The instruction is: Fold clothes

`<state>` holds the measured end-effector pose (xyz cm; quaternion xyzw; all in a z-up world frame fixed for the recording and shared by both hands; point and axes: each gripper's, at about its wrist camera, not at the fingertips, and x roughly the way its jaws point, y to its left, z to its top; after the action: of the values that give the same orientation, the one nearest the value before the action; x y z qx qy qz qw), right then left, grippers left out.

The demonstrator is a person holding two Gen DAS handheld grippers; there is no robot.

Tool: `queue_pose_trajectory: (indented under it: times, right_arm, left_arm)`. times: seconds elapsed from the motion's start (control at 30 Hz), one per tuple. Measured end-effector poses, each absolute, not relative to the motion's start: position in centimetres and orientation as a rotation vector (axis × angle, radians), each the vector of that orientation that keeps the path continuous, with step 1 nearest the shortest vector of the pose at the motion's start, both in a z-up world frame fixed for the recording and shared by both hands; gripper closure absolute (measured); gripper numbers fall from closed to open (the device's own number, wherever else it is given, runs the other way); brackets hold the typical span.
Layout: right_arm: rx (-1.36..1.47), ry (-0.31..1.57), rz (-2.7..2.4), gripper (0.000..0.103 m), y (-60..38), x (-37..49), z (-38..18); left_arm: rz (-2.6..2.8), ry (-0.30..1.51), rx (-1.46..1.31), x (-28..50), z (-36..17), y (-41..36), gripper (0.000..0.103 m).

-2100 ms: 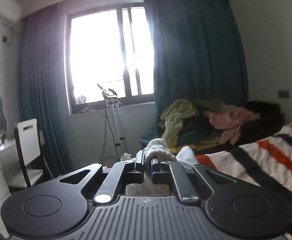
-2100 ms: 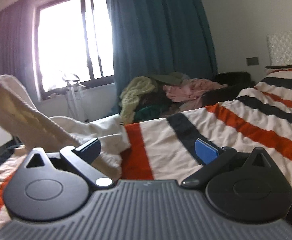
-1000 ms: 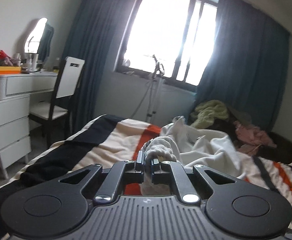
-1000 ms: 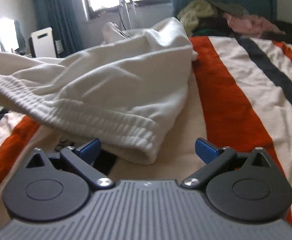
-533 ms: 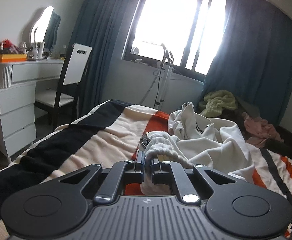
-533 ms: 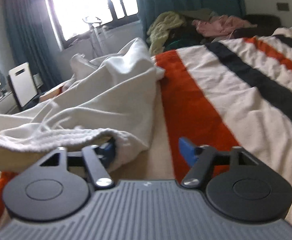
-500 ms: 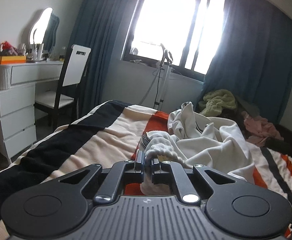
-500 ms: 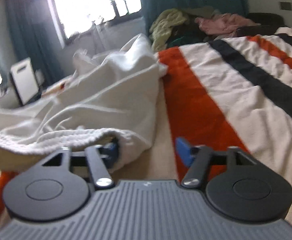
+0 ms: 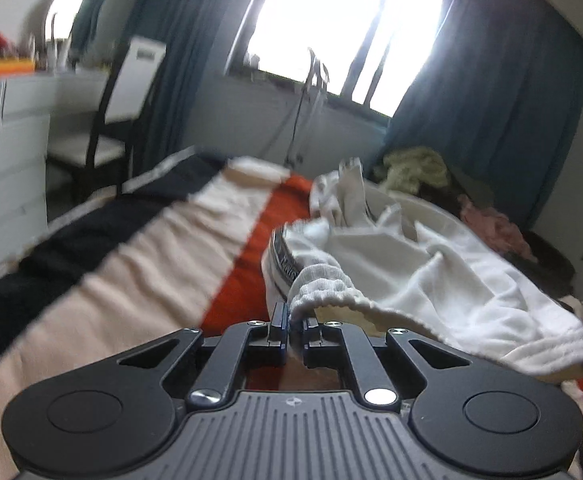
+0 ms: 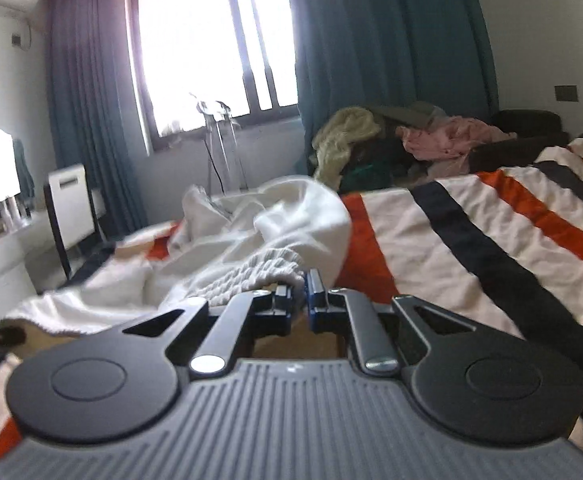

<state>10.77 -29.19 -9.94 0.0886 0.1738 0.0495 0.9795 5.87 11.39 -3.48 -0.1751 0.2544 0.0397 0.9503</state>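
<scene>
A white sweatshirt (image 9: 419,264) lies crumpled on the striped bed (image 9: 139,248). My left gripper (image 9: 294,320) is shut on its ribbed hem (image 9: 319,280) and holds that edge just above the bed. In the right wrist view my right gripper (image 10: 300,289) is shut on another stretch of the ribbed hem (image 10: 251,272), with the rest of the sweatshirt (image 10: 291,216) bunched beyond it. The hem spans between the two grippers.
A pile of clothes (image 10: 411,140) sits at the far end of the bed under the blue curtain (image 10: 391,40). A white dresser (image 9: 7,152) and a chair (image 9: 123,92) stand to the left. A metal stand (image 10: 219,140) is by the window.
My right gripper has closed on the ribbed hem and lifted it. My left gripper has kept its hold and shifted, with the sweatshirt spreading out to the right.
</scene>
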Motion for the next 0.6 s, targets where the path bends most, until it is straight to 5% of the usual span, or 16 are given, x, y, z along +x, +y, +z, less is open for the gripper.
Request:
queue_pose_trajectory:
  times: [0.3, 0.37, 0.47, 0.6]
  right_arm:
    - [0.341, 0.708, 0.077, 0.091, -31.9, 11.2, -13.5]
    - [0.426, 0.728, 0.087, 0.091, -32.6, 10.8, -13.6]
    - [0.527, 0.756, 0.089, 0.088, -33.8, 10.2, -13.7]
    - [0.612, 0.752, 0.127, 0.03, -34.4, 10.1, -13.6]
  left_arm:
    - [0.02, 0.609, -0.486, 3.8, -4.2, 12.1, 0.095]
    - [0.007, 0.613, -0.514, 3.3, -4.2, 12.3, 0.091]
    - [-0.013, 0.619, -0.557, 2.6, -4.1, 12.6, 0.069]
    - [-0.04, 0.627, -0.613, 1.6, -4.1, 13.0, 0.04]
